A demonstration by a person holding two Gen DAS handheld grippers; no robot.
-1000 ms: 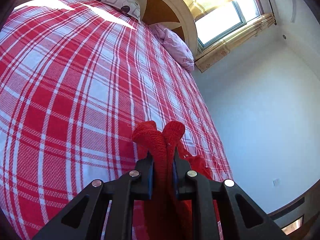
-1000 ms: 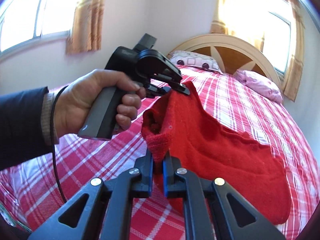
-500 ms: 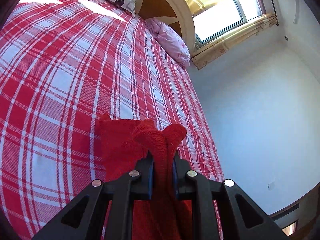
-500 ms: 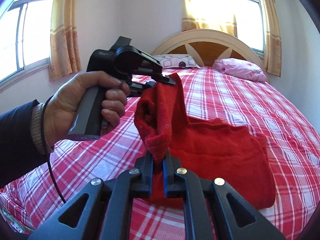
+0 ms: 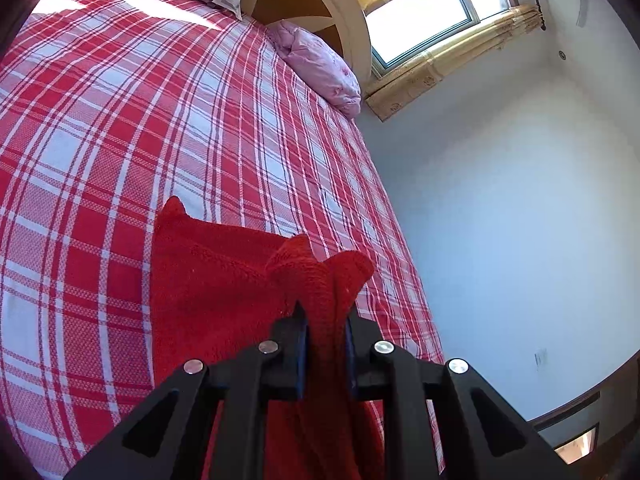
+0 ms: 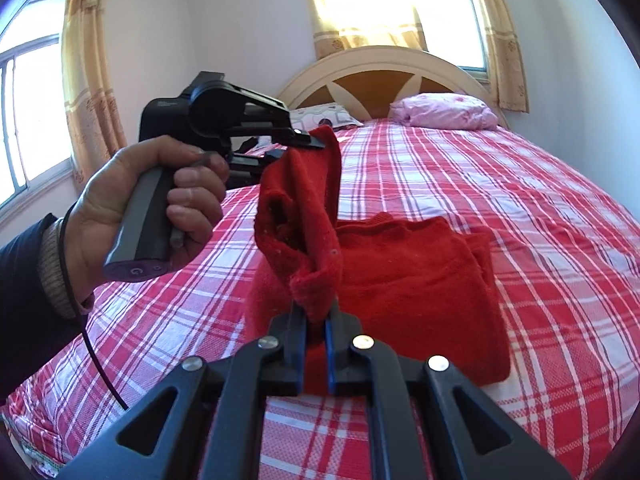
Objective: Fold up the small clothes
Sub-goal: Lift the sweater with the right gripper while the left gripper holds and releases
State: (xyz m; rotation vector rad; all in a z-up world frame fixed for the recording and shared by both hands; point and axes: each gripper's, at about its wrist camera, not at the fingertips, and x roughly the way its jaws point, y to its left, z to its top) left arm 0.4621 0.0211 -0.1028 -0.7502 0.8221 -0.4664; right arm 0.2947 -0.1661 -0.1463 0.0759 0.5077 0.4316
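Slippage is the main risk: each gripper pinches only a bunched bit of edge of the red knitted garment (image 6: pixel 420 280), so a tug apart could pull the knit free and undo the fold. The left gripper (image 5: pixel 325 320) is clamped on one corner, the right gripper (image 6: pixel 315 316) on the other, both raised at frame centre. The garment's remainder lies doubled on the plaid bed (image 6: pixel 500 184), lower right. No containers are visible.
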